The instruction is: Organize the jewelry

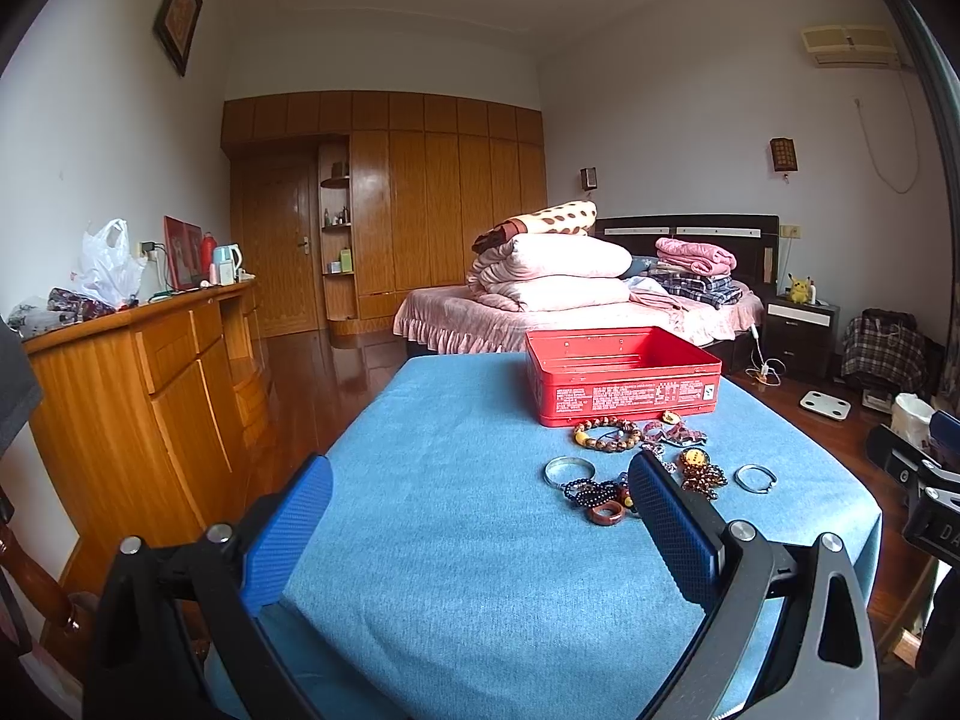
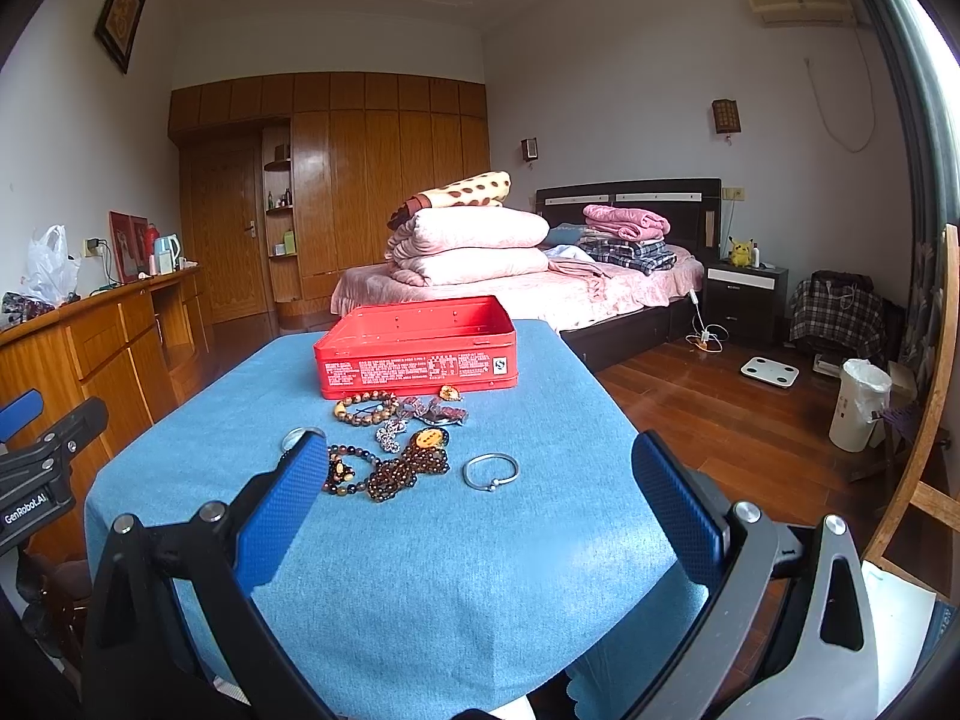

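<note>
Both tongs, left tongs and right tongs, gape wide and empty above jewelry before the red tin.

Walls: plain white walls
Floor: glossy dark wooden floor
Furniture: tall brown wooden wardrobe, pink-covered bed, orange wooden dresser

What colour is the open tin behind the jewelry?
Red, with white print on its front: the open rectangular metal tin, clearest in the right wrist view.
</note>
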{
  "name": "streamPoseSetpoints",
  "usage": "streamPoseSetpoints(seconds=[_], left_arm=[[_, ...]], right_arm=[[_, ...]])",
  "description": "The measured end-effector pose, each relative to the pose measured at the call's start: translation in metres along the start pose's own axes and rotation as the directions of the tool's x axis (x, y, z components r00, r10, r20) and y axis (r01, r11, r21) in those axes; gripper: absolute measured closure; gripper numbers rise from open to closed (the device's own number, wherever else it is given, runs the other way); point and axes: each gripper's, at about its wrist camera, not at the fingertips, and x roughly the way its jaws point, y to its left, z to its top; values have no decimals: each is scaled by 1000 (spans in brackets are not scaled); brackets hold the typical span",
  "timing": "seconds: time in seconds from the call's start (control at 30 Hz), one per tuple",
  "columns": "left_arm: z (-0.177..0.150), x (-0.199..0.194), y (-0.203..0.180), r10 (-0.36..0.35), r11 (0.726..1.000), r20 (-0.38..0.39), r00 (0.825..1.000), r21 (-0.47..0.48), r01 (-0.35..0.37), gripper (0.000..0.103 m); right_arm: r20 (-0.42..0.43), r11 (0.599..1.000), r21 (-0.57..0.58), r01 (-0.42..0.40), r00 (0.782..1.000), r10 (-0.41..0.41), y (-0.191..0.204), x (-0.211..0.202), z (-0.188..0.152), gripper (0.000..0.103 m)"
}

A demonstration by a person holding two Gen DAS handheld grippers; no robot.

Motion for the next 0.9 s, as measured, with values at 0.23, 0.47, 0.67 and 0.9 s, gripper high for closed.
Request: streamPoseSetpoints(seconds=[0.23,0.47,0.67,0.9], left_arm=[[1,3,-1,-7,1000,-10,1000,-2,7,6],[-3,13,-3,-27,1000,-10,1000,-13,26,6],[-11,35,-9,-50,998,-3,999,-48,50,6],[-28,71,-35,-51,999,-4,999,-18,51,6]], right_arm=[[-5,1000,2,-7,1000,7,2,5,1,5],[-20,1000,10,0,1000,0,-1,18,-6,5],[-52,1000,-4,8,999,-9,-5,47,-19,5],[-56,1000,-6,31,998,-31,-8,86,-38,5]])
